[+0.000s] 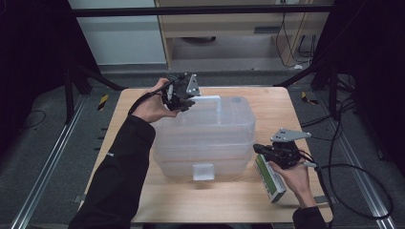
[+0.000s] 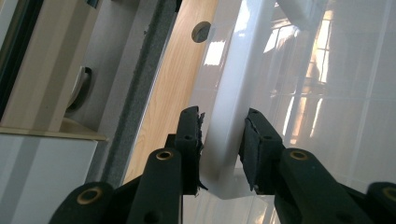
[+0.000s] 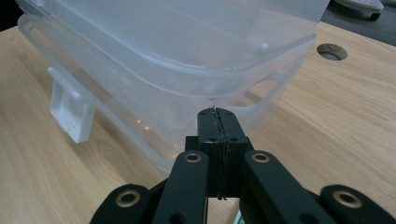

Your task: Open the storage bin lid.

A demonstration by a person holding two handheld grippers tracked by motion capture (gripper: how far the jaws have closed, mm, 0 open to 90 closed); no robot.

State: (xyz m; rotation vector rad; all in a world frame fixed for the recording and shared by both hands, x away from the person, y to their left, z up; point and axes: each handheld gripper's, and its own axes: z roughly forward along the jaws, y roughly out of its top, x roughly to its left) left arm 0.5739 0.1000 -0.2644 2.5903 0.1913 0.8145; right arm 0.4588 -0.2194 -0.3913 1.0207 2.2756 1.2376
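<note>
A clear plastic storage box (image 1: 205, 152) with a clear lid (image 1: 217, 117) stands in the middle of the wooden table (image 1: 267, 107). My left gripper (image 1: 183, 101) is at the box's far left edge. In the left gripper view its jaws (image 2: 222, 140) are closed on the white latch flap (image 2: 229, 112) of the lid, a pad against each side. My right gripper (image 1: 259, 148) hovers at the box's right side, shut and empty. Its tips (image 3: 218, 116) sit just short of the box rim (image 3: 187, 123), below the lid (image 3: 177, 42).
A green and white carton (image 1: 270, 179) lies on the table under the right hand. The box's front latch (image 1: 203, 171) hangs toward the near edge. A round hole (image 3: 332, 51) is cut in the tabletop at the far right. Cables (image 1: 348, 167) trail off the right side.
</note>
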